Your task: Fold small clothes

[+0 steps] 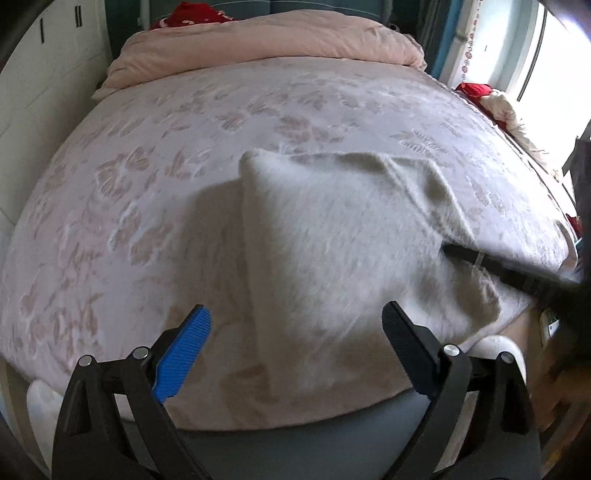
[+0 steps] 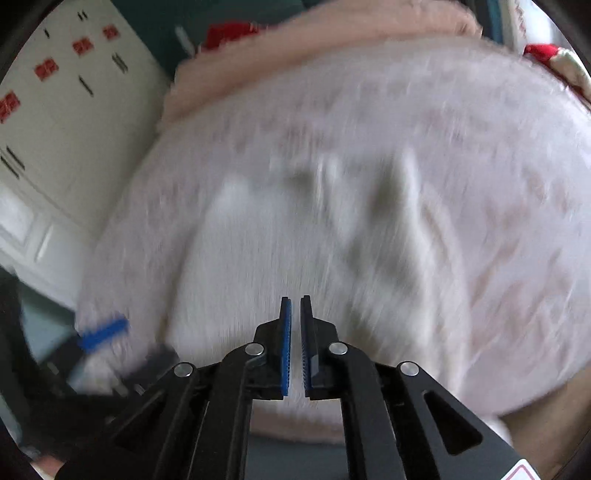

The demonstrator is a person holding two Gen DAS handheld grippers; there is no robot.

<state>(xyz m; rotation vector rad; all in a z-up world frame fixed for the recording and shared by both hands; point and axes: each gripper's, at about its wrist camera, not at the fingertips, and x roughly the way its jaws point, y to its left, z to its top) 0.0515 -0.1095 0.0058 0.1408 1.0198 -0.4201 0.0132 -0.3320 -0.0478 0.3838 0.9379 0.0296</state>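
Observation:
A fluffy white garment [image 1: 332, 229] lies folded on the bed near its front edge; it also shows, blurred, in the right wrist view [image 2: 295, 243]. My left gripper [image 1: 295, 317] is open and empty, hovering above the garment's near part, blue pad left and black finger right. My right gripper [image 2: 295, 306] has its jaws nearly together with a thin gap, nothing visibly between them, above the garment. In the left wrist view its black fingers [image 1: 480, 260] lie against the garment's right edge. The left gripper's blue pad [image 2: 105, 332] shows blurred at lower left.
The bed has a pale pink floral cover [image 1: 147, 177]. A folded pink duvet [image 1: 258, 48] lies at the head with a red item [image 1: 192, 14] behind. White wardrobe [image 2: 55, 129] stands left. Red and cream cloth [image 1: 495, 103] lies by the window on the right.

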